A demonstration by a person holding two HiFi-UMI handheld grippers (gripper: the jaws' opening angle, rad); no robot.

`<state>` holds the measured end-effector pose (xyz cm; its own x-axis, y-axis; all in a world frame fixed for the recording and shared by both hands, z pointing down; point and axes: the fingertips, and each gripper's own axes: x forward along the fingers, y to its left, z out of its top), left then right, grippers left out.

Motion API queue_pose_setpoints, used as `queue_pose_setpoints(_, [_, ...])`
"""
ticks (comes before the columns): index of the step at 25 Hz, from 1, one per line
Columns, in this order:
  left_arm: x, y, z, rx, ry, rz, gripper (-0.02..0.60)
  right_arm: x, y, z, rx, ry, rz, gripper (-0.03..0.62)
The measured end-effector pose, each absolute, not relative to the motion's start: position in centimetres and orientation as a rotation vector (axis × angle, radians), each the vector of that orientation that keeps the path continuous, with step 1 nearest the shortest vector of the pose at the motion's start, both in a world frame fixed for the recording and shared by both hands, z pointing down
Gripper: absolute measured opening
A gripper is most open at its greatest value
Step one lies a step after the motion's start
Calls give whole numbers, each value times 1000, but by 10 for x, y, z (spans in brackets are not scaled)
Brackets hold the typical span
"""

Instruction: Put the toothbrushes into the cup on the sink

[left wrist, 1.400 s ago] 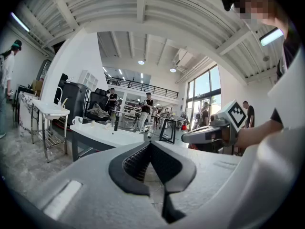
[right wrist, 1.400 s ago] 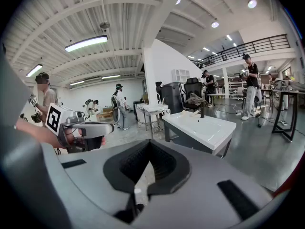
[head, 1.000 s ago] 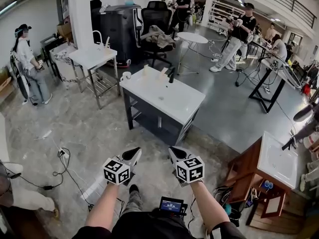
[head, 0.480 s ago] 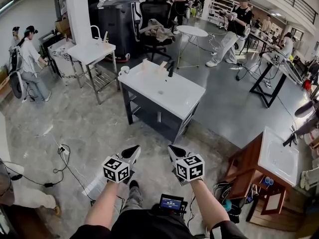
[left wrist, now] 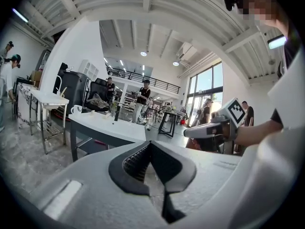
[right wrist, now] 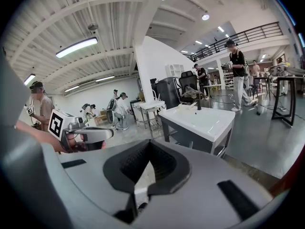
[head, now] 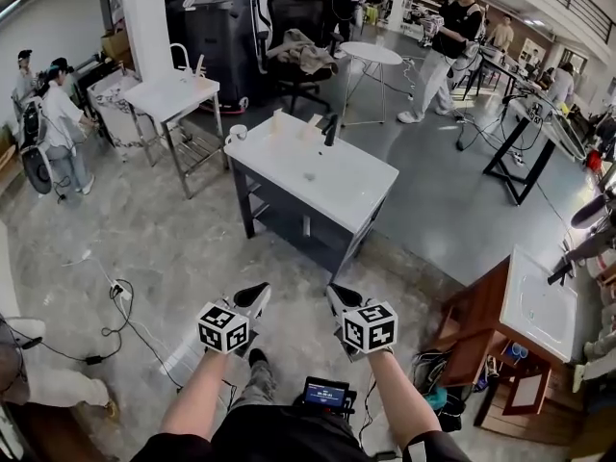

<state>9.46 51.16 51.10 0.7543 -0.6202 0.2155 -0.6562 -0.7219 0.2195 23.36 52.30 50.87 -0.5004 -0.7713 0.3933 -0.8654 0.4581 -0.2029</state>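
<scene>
Slightly, the sink (head: 318,176) is brought nearer over the last second: it is seen a touch larger in the head view, while a wide stretch of grey floor (head: 144,239) is still left between it and the person. The approach is judged under way only; nothing of the task proper is begun, and the sink is well out of reach.

Both tools are carried low, side by side, aimed toward the sink. The left gripper (head: 258,292) is shown closed tip to tip, with nothing between the pads. The right gripper (head: 335,292) is likewise closed and empty.

The black faucet (head: 330,131) is seen upright at the sink's far edge. The cup (head: 238,134) is set at the far left corner of the sink top, upright, mouth up.

The toothbrushes cannot be told for certain at this range. Two pale slim pieces (head: 279,121) are seen just beside the faucet, standing or leaning, long axis roughly vertical; these are judged possibly the brushes, but head end and handle end cannot be made out.
</scene>
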Motion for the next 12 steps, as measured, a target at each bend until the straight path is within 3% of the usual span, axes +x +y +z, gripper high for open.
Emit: queue_pose_setpoints(12, [62,397,508,2693,-950,156,7,200,404,503,1423,-2419,562,9])
